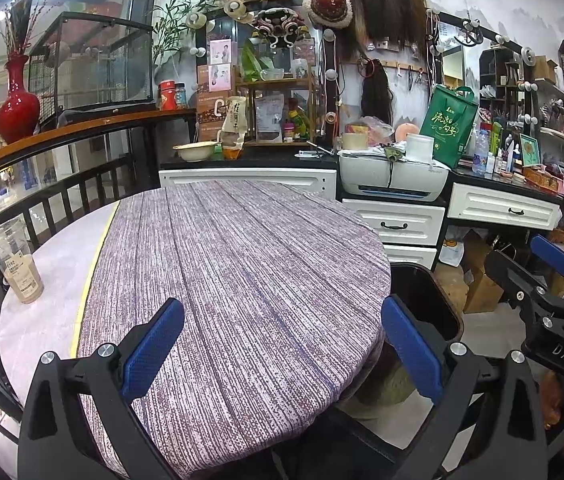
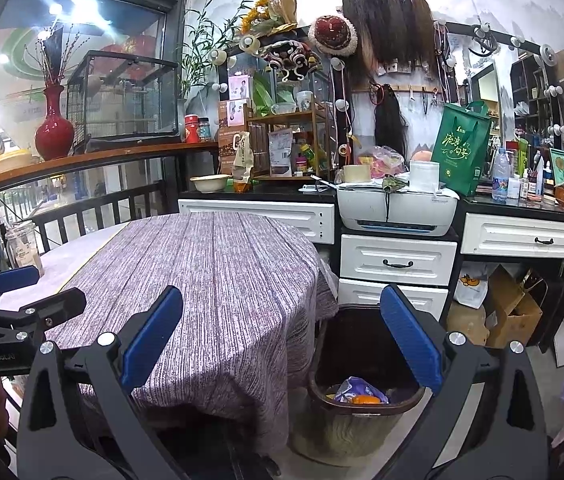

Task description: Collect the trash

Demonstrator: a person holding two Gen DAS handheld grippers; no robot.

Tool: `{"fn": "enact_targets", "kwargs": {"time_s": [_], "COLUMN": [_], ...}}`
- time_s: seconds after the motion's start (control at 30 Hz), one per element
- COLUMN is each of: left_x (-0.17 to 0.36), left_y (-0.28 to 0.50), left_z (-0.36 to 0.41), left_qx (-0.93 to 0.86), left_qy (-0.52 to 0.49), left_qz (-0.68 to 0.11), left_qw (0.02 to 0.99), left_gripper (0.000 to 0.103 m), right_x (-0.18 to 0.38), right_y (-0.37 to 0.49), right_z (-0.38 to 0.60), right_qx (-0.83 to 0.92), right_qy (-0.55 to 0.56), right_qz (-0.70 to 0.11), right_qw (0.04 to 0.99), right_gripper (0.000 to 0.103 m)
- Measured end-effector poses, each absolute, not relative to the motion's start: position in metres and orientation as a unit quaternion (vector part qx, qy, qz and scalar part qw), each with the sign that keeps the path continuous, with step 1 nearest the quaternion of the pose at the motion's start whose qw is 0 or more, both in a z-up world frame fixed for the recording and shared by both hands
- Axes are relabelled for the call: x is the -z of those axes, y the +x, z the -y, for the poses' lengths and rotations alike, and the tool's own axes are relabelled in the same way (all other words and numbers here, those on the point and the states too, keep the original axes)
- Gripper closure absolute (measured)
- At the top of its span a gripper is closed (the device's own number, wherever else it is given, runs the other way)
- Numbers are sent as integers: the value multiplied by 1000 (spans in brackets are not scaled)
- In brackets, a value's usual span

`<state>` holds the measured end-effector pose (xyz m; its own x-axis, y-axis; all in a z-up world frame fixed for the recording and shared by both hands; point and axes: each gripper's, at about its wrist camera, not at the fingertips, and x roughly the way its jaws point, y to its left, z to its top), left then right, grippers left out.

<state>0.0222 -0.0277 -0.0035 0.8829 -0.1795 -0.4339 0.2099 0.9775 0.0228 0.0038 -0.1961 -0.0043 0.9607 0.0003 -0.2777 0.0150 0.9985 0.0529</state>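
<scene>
Tablecloth (image 1: 241,280): purple-white woven stripes. Fingers (image 2: 149,340): blue pads, black frames. Bin (image 2: 362,344): dark, holding purple wrapper (image 2: 352,388) and orange scrap (image 2: 366,400). Vase (image 1: 15,108): red. Bag (image 2: 462,152): green.

Wrappers (image 2: 356,390) inside bin (image 2: 362,410)

The trash bin's (image 1: 438,300) interior was hidden by darkness in the left wrist view. The bin's (image 2: 362,412) contents were partly hidden at 3 o'clock by the right claw's finger (image 2: 410,340). The cup's (image 1: 15,264) label was too small to read.
</scene>
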Motion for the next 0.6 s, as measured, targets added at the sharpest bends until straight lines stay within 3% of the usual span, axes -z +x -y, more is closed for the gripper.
{"fn": "enact_targets", "kwargs": {"time_s": [0.6], "left_x": [5], "left_y": [22], "left_z": [26], "left_qx": [102], "left_qy": [34], "left_qz": [-222], "left_qw": [969], "left_gripper": [5], "right_x": [7], "right_y": [6], "right_z": [195], "right_qx": [2], "right_qy": [25], "right_qz": [-145], "right_qw": [989], "right_gripper": [6]}}
